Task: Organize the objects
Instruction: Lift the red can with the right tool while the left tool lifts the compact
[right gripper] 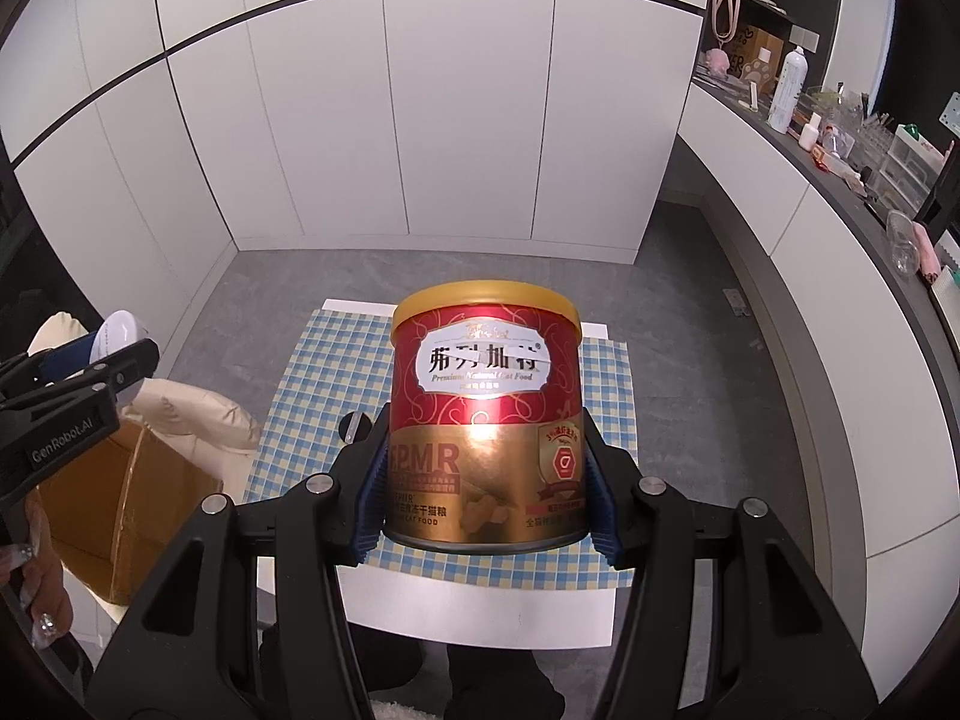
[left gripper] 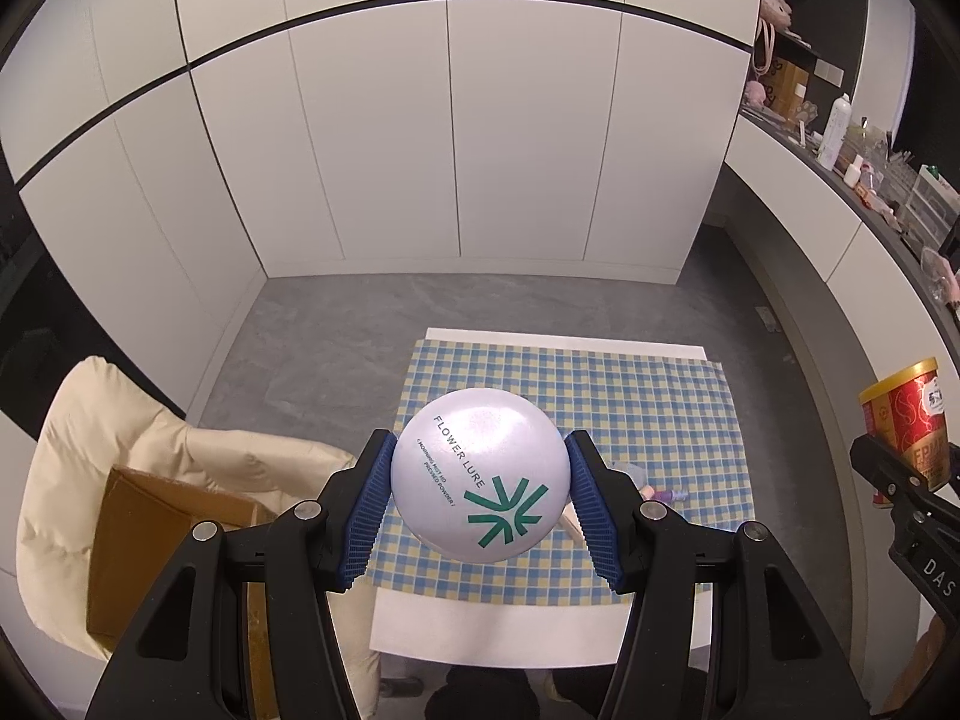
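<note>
My left gripper (left gripper: pixel 480 492) is shut on a round white powder compact (left gripper: pixel 480 474) with green lettering, held in the air above the checked cloth (left gripper: pixel 630 396). The blue pads press on both its sides. My right gripper (right gripper: pixel 485 480) is shut on a red and gold cat food can (right gripper: pixel 486 420) with a gold lid, upright, above the same cloth (right gripper: pixel 300 420). In the left wrist view the can (left gripper: pixel 906 420) appears at the far right. In the right wrist view the compact (right gripper: pixel 120 333) shows at the far left. Small items (left gripper: pixel 654 495) lie on the cloth behind the compact, partly hidden.
An open cardboard box (left gripper: pixel 144 540) rests on a cream cushion (left gripper: pixel 90 420) left of the small white table (left gripper: pixel 492 630). White cupboard doors (left gripper: pixel 450 150) stand behind. A cluttered dark counter (left gripper: pixel 870 180) runs along the right. A small metal object (right gripper: pixel 354 426) lies on the cloth.
</note>
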`<move>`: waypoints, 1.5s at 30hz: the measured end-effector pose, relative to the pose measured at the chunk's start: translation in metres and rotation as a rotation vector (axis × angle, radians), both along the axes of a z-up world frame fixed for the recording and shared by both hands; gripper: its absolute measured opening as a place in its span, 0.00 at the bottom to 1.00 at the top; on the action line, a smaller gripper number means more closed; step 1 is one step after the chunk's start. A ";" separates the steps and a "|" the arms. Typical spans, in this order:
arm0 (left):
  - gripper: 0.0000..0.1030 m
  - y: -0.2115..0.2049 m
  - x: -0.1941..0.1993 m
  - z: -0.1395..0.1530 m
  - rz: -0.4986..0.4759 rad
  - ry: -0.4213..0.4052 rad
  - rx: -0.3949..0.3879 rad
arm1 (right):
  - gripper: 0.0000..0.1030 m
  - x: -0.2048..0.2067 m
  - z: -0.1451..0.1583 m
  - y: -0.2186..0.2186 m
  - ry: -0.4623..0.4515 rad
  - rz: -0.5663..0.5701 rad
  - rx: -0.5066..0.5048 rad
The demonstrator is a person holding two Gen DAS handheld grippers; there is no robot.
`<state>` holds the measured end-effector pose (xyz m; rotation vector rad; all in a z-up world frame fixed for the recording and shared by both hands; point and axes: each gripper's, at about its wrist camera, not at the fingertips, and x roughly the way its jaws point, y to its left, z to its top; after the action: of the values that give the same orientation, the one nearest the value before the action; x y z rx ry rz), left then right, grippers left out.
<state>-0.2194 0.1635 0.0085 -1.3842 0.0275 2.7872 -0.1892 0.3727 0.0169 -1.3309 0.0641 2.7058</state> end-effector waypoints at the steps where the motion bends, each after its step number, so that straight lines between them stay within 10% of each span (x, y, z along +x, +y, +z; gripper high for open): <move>1: 0.56 -0.002 0.004 0.001 -0.002 0.003 0.003 | 0.54 0.004 -0.001 0.000 0.000 -0.002 -0.003; 45: 0.56 -0.045 0.191 -0.053 -0.061 0.005 -0.012 | 0.55 0.180 -0.079 -0.059 -0.058 0.006 -0.056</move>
<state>-0.0281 0.1182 -0.0442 -1.3555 0.0852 2.7454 -0.0087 0.3136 -0.0624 -1.4265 0.1308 2.6866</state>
